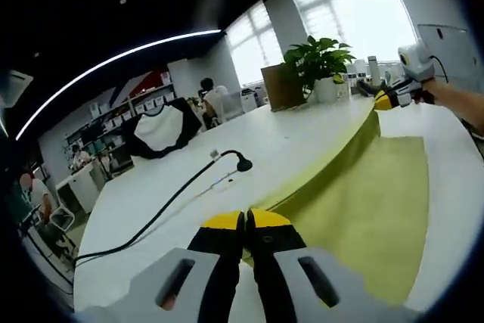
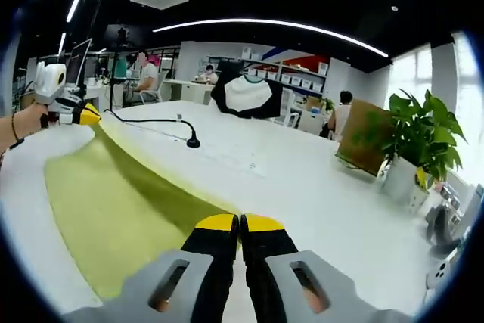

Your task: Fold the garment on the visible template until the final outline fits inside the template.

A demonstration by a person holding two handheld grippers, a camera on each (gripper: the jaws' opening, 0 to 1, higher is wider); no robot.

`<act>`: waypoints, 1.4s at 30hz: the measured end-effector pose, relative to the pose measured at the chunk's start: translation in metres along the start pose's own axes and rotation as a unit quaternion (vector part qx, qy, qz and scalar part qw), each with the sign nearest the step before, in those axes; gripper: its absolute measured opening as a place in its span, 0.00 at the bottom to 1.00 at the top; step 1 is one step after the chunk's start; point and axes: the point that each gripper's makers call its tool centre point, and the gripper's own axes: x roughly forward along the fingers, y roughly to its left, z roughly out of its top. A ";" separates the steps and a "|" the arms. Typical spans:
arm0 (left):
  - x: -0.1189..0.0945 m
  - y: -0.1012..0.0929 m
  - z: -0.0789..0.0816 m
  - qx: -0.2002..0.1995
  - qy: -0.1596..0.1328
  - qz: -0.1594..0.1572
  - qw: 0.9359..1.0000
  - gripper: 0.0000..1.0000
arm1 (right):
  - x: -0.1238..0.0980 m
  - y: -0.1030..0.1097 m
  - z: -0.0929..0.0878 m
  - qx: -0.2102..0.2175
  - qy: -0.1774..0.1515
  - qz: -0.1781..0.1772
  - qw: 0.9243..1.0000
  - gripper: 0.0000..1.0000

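A yellow-green garment (image 1: 363, 202) hangs stretched over the white table (image 1: 295, 138) between my two grippers. My left gripper (image 1: 246, 221) is shut on one end of its upper edge, at the bottom of the left gripper view. Far right in that view, my right gripper (image 1: 384, 100) pinches the other end, held by a hand. In the right gripper view the garment (image 2: 113, 194) drapes down to the left. My right gripper (image 2: 240, 225) is shut on its edge, and my left gripper (image 2: 89, 116) grips the far corner at upper left.
A black gooseneck microphone (image 1: 243, 164) with its cable lies on the table beside the garment. A potted plant (image 1: 321, 62) and a brown box (image 1: 281, 87) stand at the table's far end. A black-and-white garment (image 2: 246, 92) hangs beyond the table. People sit in the background.
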 end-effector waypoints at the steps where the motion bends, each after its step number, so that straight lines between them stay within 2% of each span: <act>1: 0.004 0.001 -0.005 0.001 0.008 0.001 1.000 0.03 | 0.004 0.001 -0.004 -0.007 0.009 0.001 1.000 0.00; 8: 0.022 -0.002 -0.032 0.003 0.040 0.001 0.999 0.03 | 0.026 0.001 -0.025 -0.025 0.046 0.004 0.999 0.00; 13: 0.030 -0.003 -0.051 -0.007 0.057 -0.001 0.998 0.02 | 0.038 0.004 -0.042 -0.054 0.069 0.005 0.996 0.00; 22: 0.038 -0.002 -0.066 0.003 0.077 -0.002 0.997 0.02 | 0.052 0.003 -0.060 -0.088 0.091 0.007 0.992 0.00; 28: 0.040 -0.004 -0.070 0.010 0.085 0.001 0.996 0.02 | 0.056 0.002 -0.061 -0.098 0.097 0.006 0.990 0.00; 31: 0.040 -0.006 -0.069 0.029 0.085 0.002 0.996 0.02 | 0.055 0.004 -0.061 -0.107 0.098 0.015 0.989 0.00; 33: 0.041 -0.009 -0.064 0.052 0.077 -0.009 0.996 0.03 | 0.056 0.004 -0.059 -0.132 0.092 0.027 0.987 0.01; 34: 0.040 -0.010 -0.063 0.058 0.076 -0.018 0.995 0.04 | 0.055 0.002 -0.059 -0.126 0.090 0.025 0.988 0.03; 36: 0.037 -0.009 -0.062 0.068 0.073 -0.019 0.995 0.09 | 0.055 -0.005 -0.052 -0.129 0.068 0.018 0.989 0.11; 38: 0.033 -0.004 -0.059 0.088 0.065 -0.020 0.994 0.19 | 0.053 -0.011 -0.044 -0.126 0.042 0.012 0.991 0.16; 40: 0.028 0.003 -0.059 0.088 0.060 -0.025 0.994 0.24 | 0.050 -0.016 -0.044 -0.119 0.037 0.019 0.992 0.18; 42: 0.024 0.005 -0.059 0.091 0.057 -0.033 0.994 0.25 | 0.050 -0.020 -0.044 -0.112 0.033 0.025 0.993 0.20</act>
